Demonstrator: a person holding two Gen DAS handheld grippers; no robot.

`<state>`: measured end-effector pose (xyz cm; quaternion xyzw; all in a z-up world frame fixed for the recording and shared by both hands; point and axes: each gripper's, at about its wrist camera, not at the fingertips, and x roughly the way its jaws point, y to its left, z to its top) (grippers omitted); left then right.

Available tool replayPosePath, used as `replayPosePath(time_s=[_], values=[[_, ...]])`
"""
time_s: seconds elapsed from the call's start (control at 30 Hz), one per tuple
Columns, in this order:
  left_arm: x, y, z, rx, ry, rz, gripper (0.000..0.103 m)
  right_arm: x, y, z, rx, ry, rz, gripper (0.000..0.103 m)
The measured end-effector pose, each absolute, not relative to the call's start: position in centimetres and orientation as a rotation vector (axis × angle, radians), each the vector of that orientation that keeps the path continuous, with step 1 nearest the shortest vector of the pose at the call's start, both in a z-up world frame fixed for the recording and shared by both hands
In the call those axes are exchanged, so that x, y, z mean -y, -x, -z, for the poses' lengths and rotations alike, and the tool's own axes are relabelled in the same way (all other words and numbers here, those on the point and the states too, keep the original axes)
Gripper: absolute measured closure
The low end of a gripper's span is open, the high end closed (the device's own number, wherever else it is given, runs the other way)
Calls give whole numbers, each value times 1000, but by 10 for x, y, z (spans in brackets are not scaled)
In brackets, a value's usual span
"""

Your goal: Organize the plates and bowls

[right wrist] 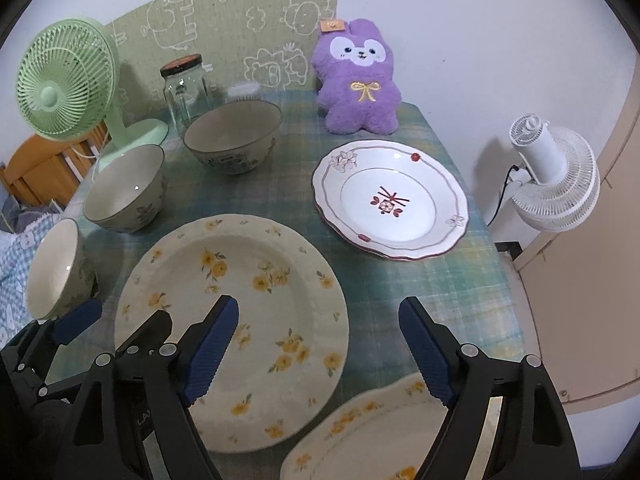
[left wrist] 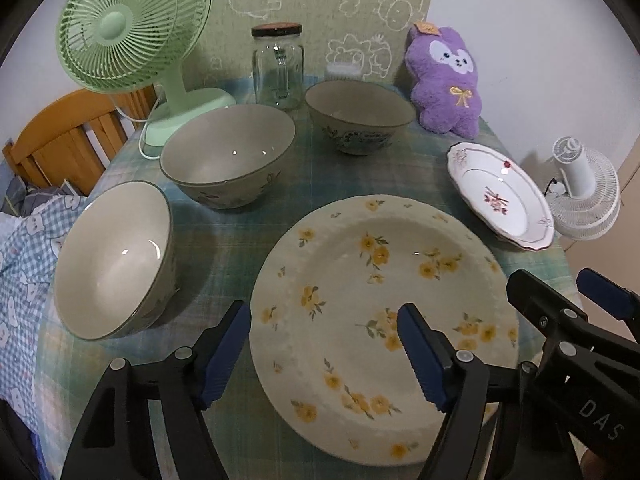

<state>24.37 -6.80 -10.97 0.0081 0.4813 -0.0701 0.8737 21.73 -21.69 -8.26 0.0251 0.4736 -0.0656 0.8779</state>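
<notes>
Plates and bowls sit on our table (left wrist: pixel 224 240): the big yellow-flower plate (left wrist: pixel 380 320) lies right under our left tool (left wrist: pixel 324 350). We hold our left tool and our right tool (right wrist: pixel 320 344) spread wide, holding nothing.

White capital letters "DAS" stand on the black body of the right gripper (left wrist: pixel 592 292), which enters the left wrist view at its lower right corner; the word may run on out of sight. The orange tag (right wrist: pixel 332 24) on the purple plush bunny (right wrist: pixel 360 84) carries marks too small to read.
</notes>
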Motion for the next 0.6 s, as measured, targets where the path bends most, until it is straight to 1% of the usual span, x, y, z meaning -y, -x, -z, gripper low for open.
replayPosePath(time_s=[0.23, 0.37, 0.43, 0.5, 0.6], values=[[65, -256, 127, -1035, -27, 122, 31, 214, -233, 102, -1017, -55, 134, 21], [65, -257, 134, -1027, -54, 106, 32, 213, -241, 113, -1036, -49, 130, 26], [65, -259, 138, -1030, -63, 107, 33, 211, -243, 116, -1039, -36, 129, 27], [63, -261, 141, -1045, -55, 104, 35, 210, -245, 120, -1046, -31, 125, 29], [59, -266, 147, -1067, -34, 92, 42, 210, -249, 126, -1062, -32, 124, 31]])
